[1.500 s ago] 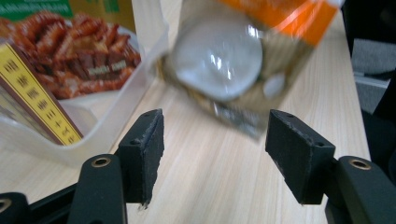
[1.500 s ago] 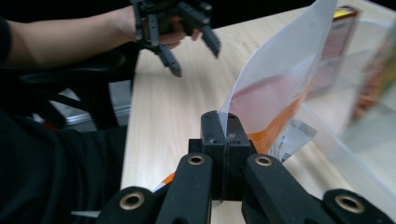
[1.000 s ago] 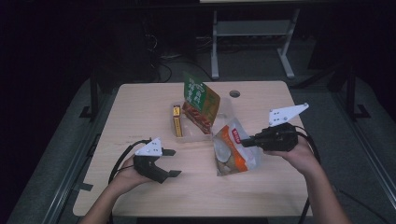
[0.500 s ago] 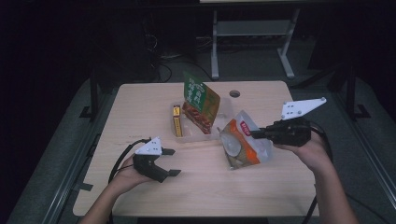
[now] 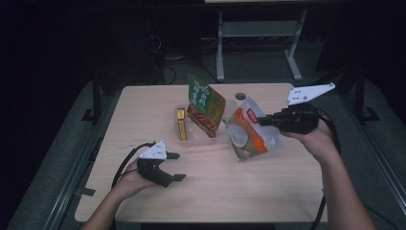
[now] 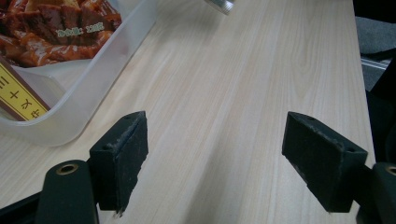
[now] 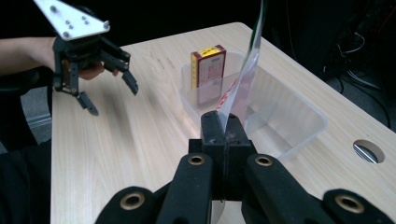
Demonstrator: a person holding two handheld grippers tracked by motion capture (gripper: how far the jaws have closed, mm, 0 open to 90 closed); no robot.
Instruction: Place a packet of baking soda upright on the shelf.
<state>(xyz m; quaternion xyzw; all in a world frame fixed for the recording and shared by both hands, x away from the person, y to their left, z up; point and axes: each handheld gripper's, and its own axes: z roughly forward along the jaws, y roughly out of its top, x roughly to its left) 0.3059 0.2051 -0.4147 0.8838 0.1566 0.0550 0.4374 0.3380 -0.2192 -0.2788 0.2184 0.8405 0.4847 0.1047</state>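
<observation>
An orange and clear snack bag point(image 5: 249, 132) hangs tilted above the table, and my right gripper point(image 5: 262, 120) is shut on its upper edge. In the right gripper view the jaws point(image 7: 223, 128) pinch the bag's thin edge point(image 7: 243, 81), just in front of a clear plastic tub point(image 7: 299, 135). The tub point(image 5: 206, 140) holds a yellow and red box point(image 5: 181, 123) and a green and red pouch point(image 5: 205, 103). My left gripper point(image 5: 174, 166) rests at the table's front left, open, with bare wood between its jaws point(image 6: 215, 154).
A round cable hole point(image 5: 240, 96) sits in the tabletop behind the tub. In the left gripper view the tub's corner point(image 6: 79, 107) lies to the upper left. Dark floor and a grey stand point(image 5: 258, 33) lie beyond the far edge.
My right gripper has risen with the snack bag, lifting it off the table and a little to the right. The left gripper has stayed where it was.
</observation>
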